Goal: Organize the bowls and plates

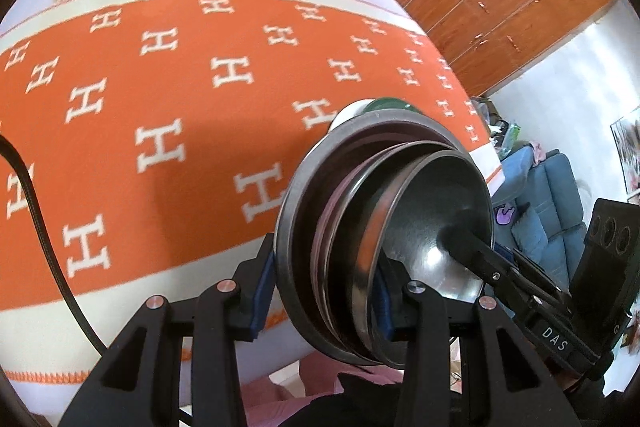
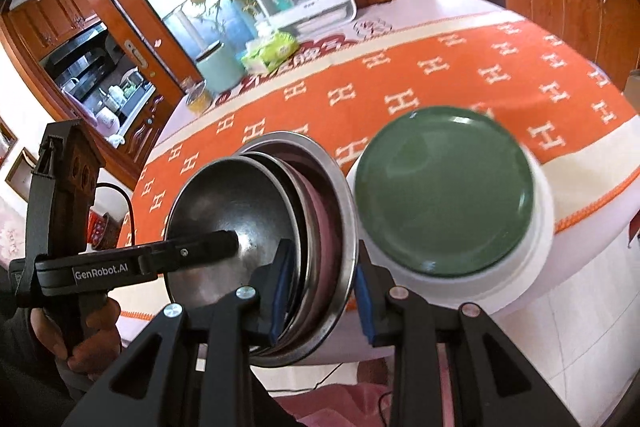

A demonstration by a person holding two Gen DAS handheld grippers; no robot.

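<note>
Both claws clamp one nested stack of steel bowls [image 1: 384,227], tipped on edge above the table [image 1: 160,87] near its front edge. My left claw [image 1: 324,291] pinches the stack's rim with narrow jaws; my right claw [image 2: 320,291] pinches the outer bowl's rim likewise. The green plate [image 2: 444,191] on a white bowl [image 2: 540,227] sits just beside. Risks: inner bowls sliding out of the tilt; the hands pulling unevenly and twisting the grip loose; the stack knocking the plate.
</note>
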